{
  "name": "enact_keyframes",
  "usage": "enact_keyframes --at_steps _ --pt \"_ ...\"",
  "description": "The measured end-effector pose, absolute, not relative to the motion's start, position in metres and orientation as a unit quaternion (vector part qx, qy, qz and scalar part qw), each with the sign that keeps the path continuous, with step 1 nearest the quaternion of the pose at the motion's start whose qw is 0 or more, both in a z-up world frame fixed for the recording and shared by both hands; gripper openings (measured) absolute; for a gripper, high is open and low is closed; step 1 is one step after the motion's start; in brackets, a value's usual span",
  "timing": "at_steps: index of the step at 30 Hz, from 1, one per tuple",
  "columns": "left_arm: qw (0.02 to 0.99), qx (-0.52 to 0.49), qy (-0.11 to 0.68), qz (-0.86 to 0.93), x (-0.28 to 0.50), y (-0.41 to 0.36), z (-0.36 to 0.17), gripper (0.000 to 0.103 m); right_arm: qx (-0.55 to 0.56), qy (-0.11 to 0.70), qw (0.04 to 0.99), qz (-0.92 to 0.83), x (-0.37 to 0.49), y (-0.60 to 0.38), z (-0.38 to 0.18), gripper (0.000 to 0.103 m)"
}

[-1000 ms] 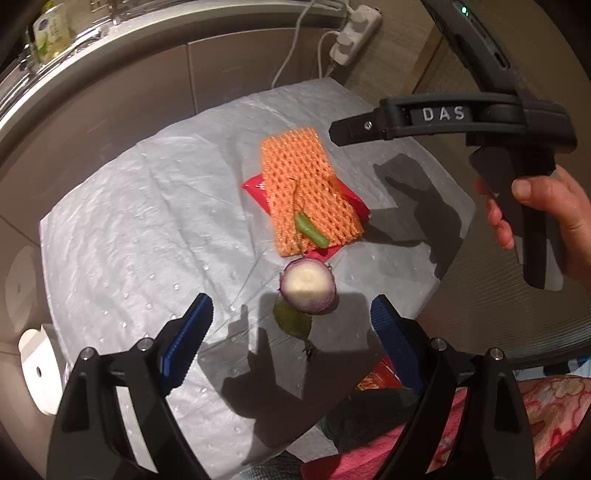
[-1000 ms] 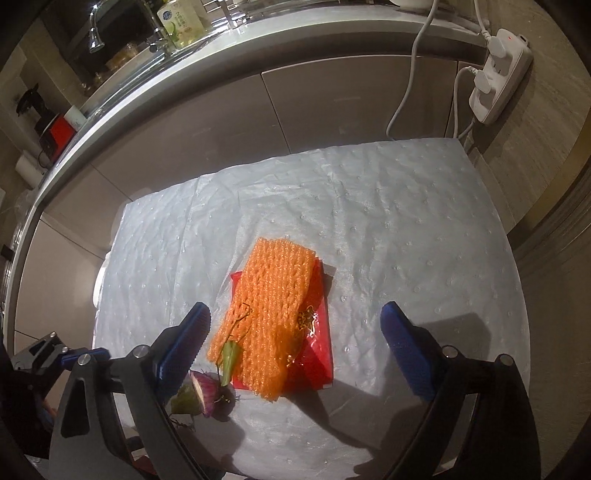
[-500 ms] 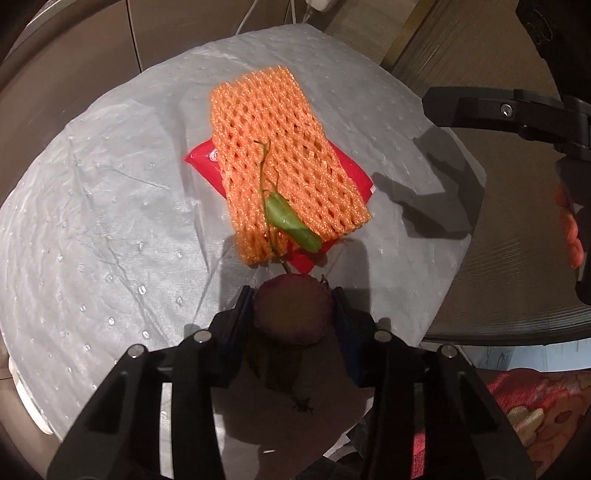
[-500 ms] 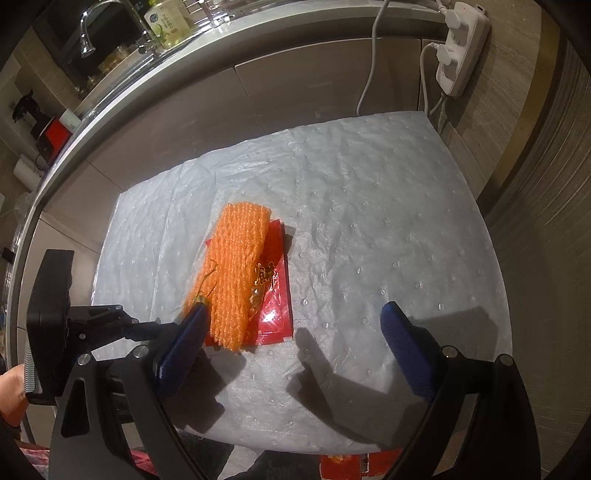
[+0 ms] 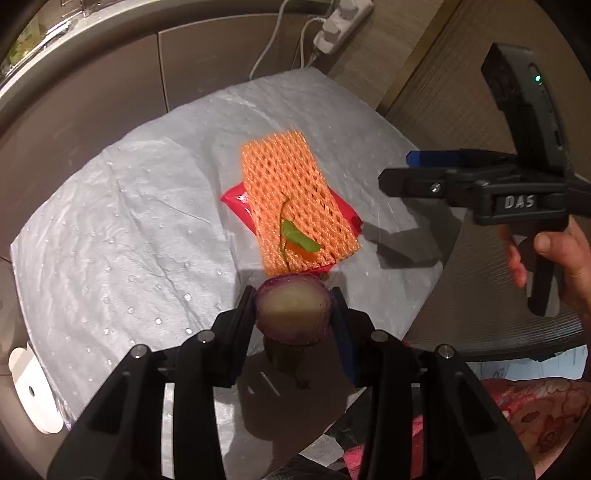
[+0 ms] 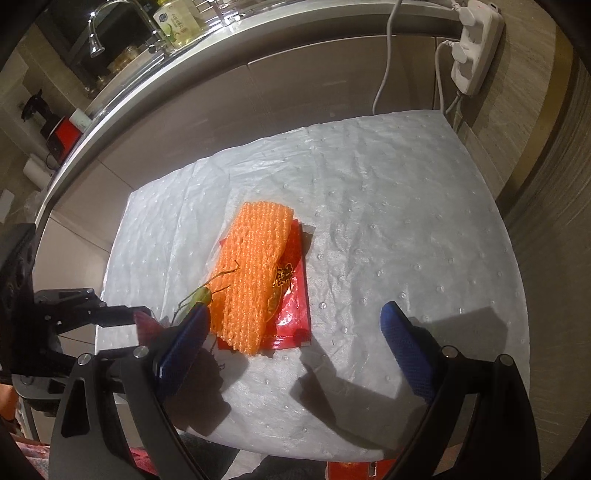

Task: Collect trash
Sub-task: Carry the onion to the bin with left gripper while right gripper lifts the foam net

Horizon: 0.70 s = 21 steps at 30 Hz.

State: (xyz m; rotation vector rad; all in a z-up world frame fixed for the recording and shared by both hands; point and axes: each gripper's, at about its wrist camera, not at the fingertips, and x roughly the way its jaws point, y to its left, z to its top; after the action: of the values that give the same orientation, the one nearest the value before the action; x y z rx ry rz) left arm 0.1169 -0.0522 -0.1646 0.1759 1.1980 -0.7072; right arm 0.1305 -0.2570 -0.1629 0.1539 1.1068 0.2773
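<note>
My left gripper (image 5: 293, 317) is shut on a cut half of red onion (image 5: 293, 310), held just above the near edge of the white pad (image 5: 129, 221). A dark scrap (image 5: 284, 356) shows right under the onion. Beyond it lies an orange foam net (image 5: 295, 206) on a red packet (image 5: 236, 201), with a green pepper bit (image 5: 299, 238) on the net. My right gripper (image 6: 295, 350) hovers above the pad (image 6: 388, 203); its jaws are closing with nothing gripped. The net (image 6: 255, 273) and packet (image 6: 291, 306) lie just ahead of it. At the far left, the left gripper (image 6: 144, 321) is visible with the onion.
A white power strip (image 6: 476, 44) with cables hangs on the wall behind the pad. A counter with a faucet (image 6: 96, 33) and a bottle (image 6: 173, 26) runs along the back. A white round object (image 5: 33, 391) sits left of the pad, and red patterned cloth (image 5: 535, 406) lies at its near side.
My left gripper came down over the onion half, shut on it and drew back with it. The right gripper's jaws have narrowed a little.
</note>
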Motion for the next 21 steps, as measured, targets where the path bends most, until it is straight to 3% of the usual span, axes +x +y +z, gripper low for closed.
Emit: enact_keyframes --at_steps 14,16,18,21 --pt "0.808 0.052 0.518 -0.277 0.1 0.008 -0.108 0.039 0.076 0.564 0.805 0.169 0.189 -0.224 -0.205 0.045" --pt "0.811 0.048 0.517 -0.271 0.096 0.018 -0.106 0.039 0.081 0.566 0.803 0.167 0.191 -0.223 -0.206 0.037" --pt "0.813 0.045 0.516 -0.265 0.095 0.022 -0.106 0.039 0.088 0.568 0.801 0.167 0.191 -0.223 -0.206 0.023" --pt "0.818 0.041 0.513 -0.258 0.092 0.03 -0.103 0.039 0.09 0.562 0.806 0.165 0.189 -0.223 -0.199 0.013"
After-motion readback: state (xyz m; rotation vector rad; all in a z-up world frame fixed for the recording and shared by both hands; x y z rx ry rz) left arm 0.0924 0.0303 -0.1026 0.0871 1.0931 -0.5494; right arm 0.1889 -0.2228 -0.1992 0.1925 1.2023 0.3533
